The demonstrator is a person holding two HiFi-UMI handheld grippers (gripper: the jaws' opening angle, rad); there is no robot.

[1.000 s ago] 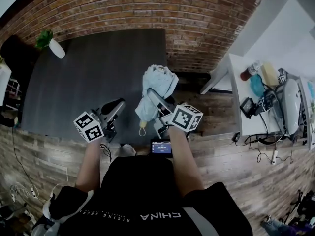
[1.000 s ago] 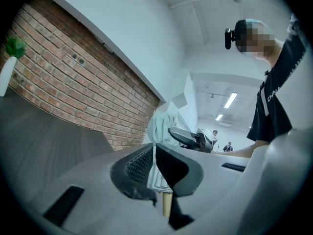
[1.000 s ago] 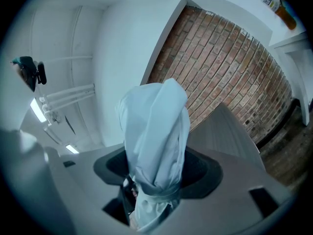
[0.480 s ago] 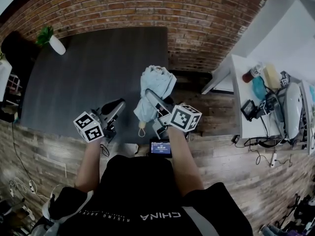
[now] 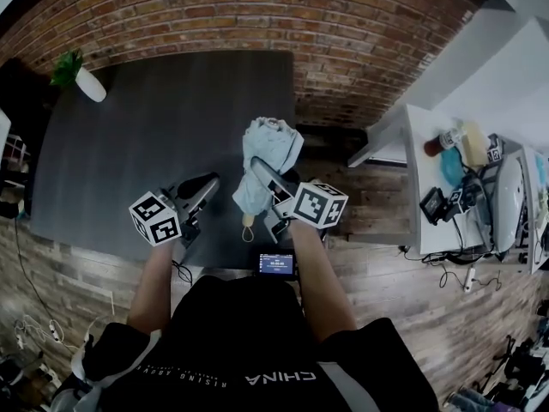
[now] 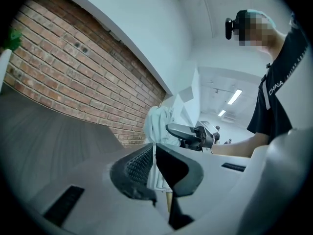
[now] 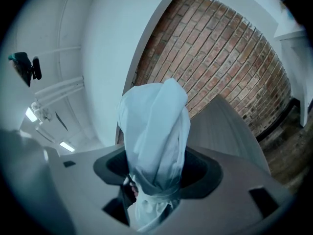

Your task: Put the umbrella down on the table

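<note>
The dark surface (image 5: 129, 144) filled the upper left of the head view, with a brick wall (image 5: 257, 15) behind it. Both bare forearms reached up from the lower centre of that view, side by side, each aiming its tongs about level toward the wall.

The umbrella (image 5: 268, 140), folded, pale blue and loosely bunched, sat at the centre of the frame over the surface's right edge, its cloth end toward the wall. Whether it touched the surface could not be told.

The right tongs (image 7: 156, 168) stood wide and pinched the umbrella's wrapped middle from both sides, the cloth bulging above the pads.

The left tongs (image 6: 152, 153), just left of the umbrella and apart from it, were pressed all but together, with only a sliver between the pads and nothing in it.

A small tan loop (image 5: 248, 223) hung from the umbrella's near end.
</note>
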